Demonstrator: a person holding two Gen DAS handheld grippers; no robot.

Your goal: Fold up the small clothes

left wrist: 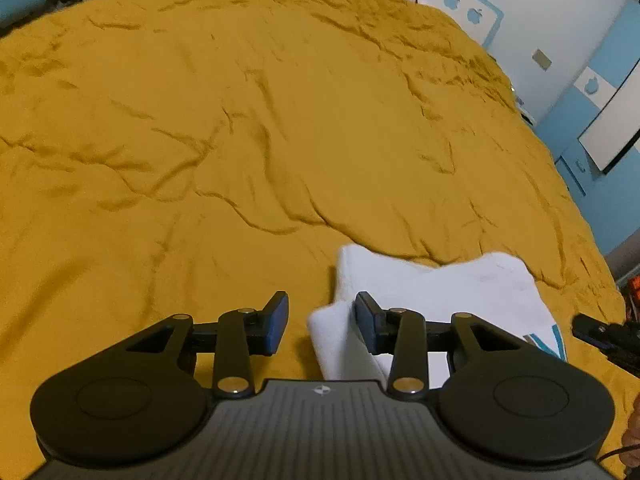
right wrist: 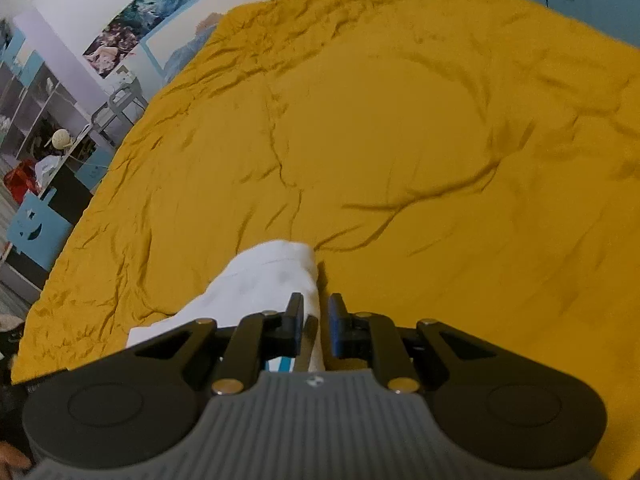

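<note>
White garment (left wrist: 436, 292) on mustard bedspread (left wrist: 240, 120).
Left claw (left wrist: 322, 322) spread at its lower-centre edge; right claw (right wrist: 316, 326) pinching its fold.

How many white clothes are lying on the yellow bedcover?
1. The white garment lies on the yellow bedcover near its front edge, under both grippers. More could be hidden beneath them.

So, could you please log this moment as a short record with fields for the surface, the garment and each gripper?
surface: wrinkled mustard-yellow bedspread
garment: small white garment, partly folded, lying on the bedspread near its front edge; a bit of blue trim shows
left gripper: open, holding nothing, jaws astride the garment's left corner
right gripper: jaws narrowly apart with a fold of the garment's right edge between them; firm pinch cannot be confirmed
background: blue and white furniture, wall pictures
</note>
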